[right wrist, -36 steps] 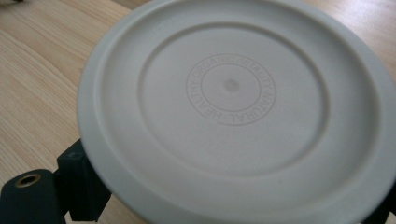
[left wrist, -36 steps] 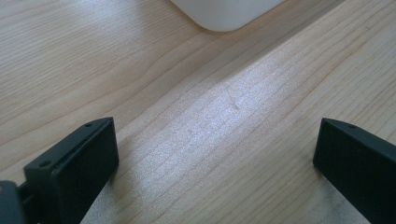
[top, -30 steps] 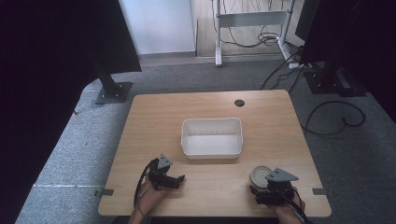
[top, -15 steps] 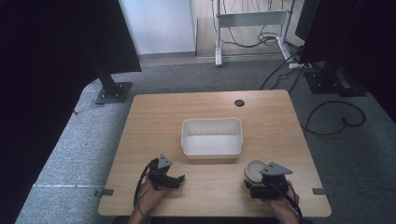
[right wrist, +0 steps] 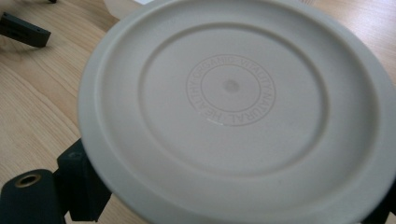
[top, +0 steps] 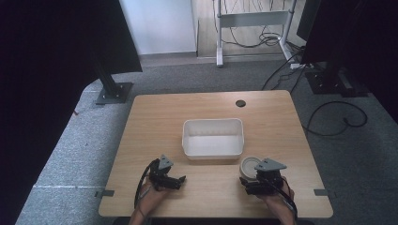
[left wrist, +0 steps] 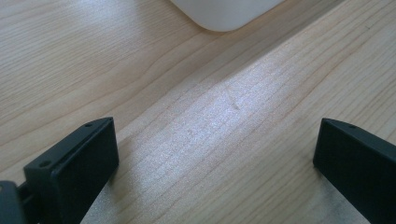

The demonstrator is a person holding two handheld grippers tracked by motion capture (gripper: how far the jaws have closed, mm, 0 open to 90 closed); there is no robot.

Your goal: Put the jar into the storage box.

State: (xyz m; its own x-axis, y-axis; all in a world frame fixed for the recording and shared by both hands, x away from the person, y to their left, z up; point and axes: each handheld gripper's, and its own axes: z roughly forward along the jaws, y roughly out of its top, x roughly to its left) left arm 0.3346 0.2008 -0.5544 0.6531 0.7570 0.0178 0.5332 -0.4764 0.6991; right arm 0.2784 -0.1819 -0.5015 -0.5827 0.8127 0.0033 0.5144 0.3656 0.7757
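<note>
The round beige dish [right wrist: 233, 107] has raised lettering moulded in a ring around its centre. I can make out "HEALTHY", "ORGANIC", "VITALITY" and "NATURAL", with a small dot in the middle of the ring. The face that carries the writing is turned towards the right gripper's own camera. Whether that is its bottom or its inside I cannot tell.

From above, the dish [top: 250, 167] sits just in front of the near right corner of the white tub [top: 213, 137], on the side nearest the person, close to it but not touching as far as I can see. The right gripper [top: 259, 179] is clamped on the dish, its black jaws showing at the lower edges below the rim in the right gripper view.

The white tub is a shallow rectangular bin with rounded corners, standing near the middle of the wooden table [top: 159, 122]. Its inside looks bare, plain white floor and walls.

The left gripper [top: 174, 180] rests on the table in front of the tub's near left corner, a little way off. Its jaws are spread wide with only wood grain between them, and one rounded corner of the tub [left wrist: 224, 14] shows at the top of the left gripper view.
</note>
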